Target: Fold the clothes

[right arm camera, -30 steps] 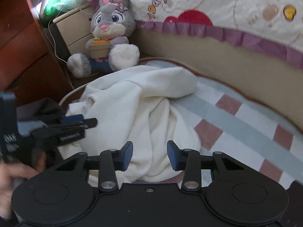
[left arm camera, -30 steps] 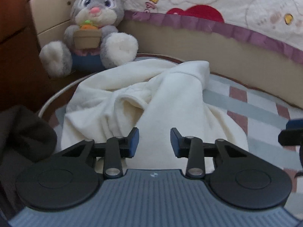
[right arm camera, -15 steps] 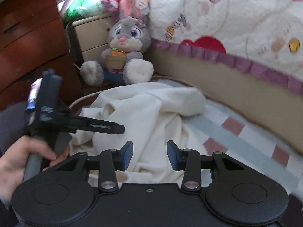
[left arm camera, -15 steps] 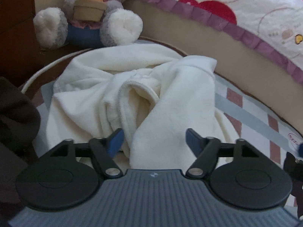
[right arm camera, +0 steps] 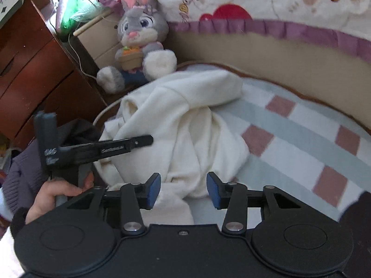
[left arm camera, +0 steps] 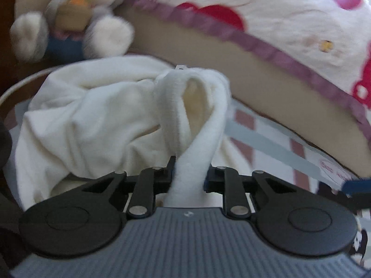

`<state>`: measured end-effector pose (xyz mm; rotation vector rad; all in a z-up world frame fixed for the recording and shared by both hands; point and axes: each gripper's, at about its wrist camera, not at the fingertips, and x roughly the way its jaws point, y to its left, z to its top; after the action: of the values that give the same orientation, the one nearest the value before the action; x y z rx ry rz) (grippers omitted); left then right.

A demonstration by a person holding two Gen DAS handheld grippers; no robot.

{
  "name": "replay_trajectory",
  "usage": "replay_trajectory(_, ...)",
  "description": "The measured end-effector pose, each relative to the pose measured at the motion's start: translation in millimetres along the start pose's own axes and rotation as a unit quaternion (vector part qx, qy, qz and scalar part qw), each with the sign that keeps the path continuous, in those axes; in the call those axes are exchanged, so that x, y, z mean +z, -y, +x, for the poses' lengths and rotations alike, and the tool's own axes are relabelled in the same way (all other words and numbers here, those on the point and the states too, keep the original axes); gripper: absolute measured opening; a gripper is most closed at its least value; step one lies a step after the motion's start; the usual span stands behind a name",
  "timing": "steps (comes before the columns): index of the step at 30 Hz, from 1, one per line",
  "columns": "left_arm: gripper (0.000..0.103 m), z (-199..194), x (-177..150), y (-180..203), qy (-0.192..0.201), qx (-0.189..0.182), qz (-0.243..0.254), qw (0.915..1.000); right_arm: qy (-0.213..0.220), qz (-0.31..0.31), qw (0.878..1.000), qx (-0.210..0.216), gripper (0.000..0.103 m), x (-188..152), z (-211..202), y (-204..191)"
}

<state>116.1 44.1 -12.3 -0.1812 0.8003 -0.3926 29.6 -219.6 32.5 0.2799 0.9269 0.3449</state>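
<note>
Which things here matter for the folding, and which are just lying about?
In play:
cream fleece garment
left gripper, jaws just closed on a band of it
right gripper, open

Lying about:
plush rabbit
checked blanket
dark clothing
wooden drawers

Left tongs (left arm camera: 188, 176), having just closed, clamp a looped fold of the cream garment (left arm camera: 97, 125). Behind the garment: plush rabbit (left arm camera: 71, 23) and quilt (left arm camera: 266, 23). Beneath it: checked blanket (left arm camera: 273, 143).
</note>
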Motion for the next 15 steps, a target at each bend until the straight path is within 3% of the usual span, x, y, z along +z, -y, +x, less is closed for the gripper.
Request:
replay_trajectory(5,0.013,-25.9,-1.0,57.1,0.031,-0.041,0.058,0.9970,-0.022,0.028,0.999,0.027,0.064,-8.1,-35.0,23.3)
replay_trajectory(11,0.012,-56.9,-10.1,113.6,0.050,-0.121,0.057,0.9898,0.019,0.077,0.995,0.067,0.066,-5.5,-54.1,65.0)
replay_trajectory(15,0.012,-62.5,-38.3,132.1,0.043,-0.155,0.061,0.9851,0.057,0.145,0.983,0.101,0.066,-14.2,-51.4,110.5)
